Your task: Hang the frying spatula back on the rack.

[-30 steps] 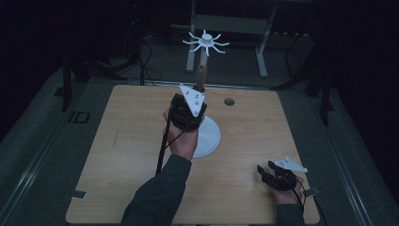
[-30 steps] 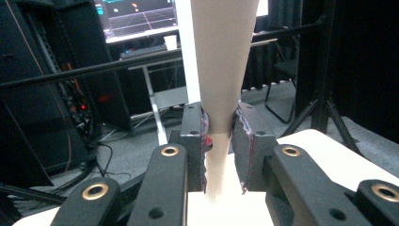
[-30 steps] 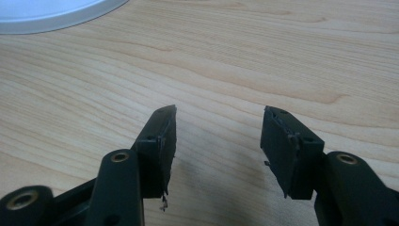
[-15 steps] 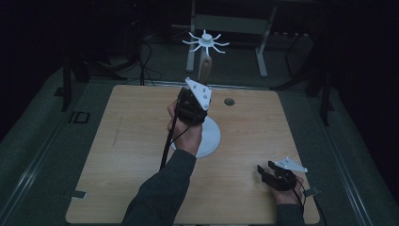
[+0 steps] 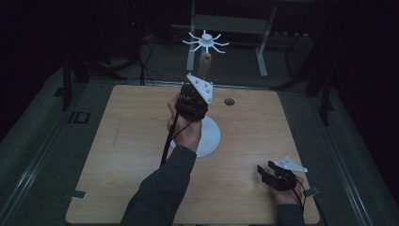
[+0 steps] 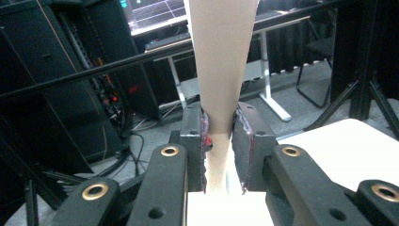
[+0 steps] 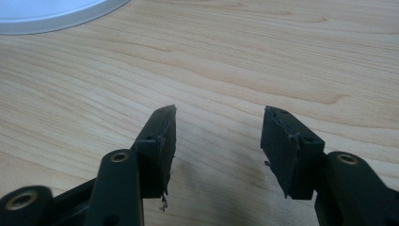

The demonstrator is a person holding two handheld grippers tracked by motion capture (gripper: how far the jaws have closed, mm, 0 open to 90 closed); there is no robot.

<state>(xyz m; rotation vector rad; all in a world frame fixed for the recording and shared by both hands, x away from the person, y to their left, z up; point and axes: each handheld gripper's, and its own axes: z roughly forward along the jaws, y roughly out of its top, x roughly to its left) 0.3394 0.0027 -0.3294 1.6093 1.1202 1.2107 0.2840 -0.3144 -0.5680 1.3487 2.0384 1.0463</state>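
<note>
Left gripper (image 6: 219, 141) raised above desk centre, jaws pinching smooth tan wooden post (image 6: 221, 70), tapered, narrowest at grip. Post stands upright from round white plastic base (image 5: 209, 136) on desk (image 5: 117, 141); white spoked disc (image 5: 206, 41) tops it. Right gripper (image 7: 216, 141) low at desk's near right corner, black jaws spread wide over pale wood-grain surface, holding nothing.

Stand (image 5: 205, 70) at table (image 5: 117, 155) centre (right gripper (image 5: 269, 172) near front-right corner).
</note>
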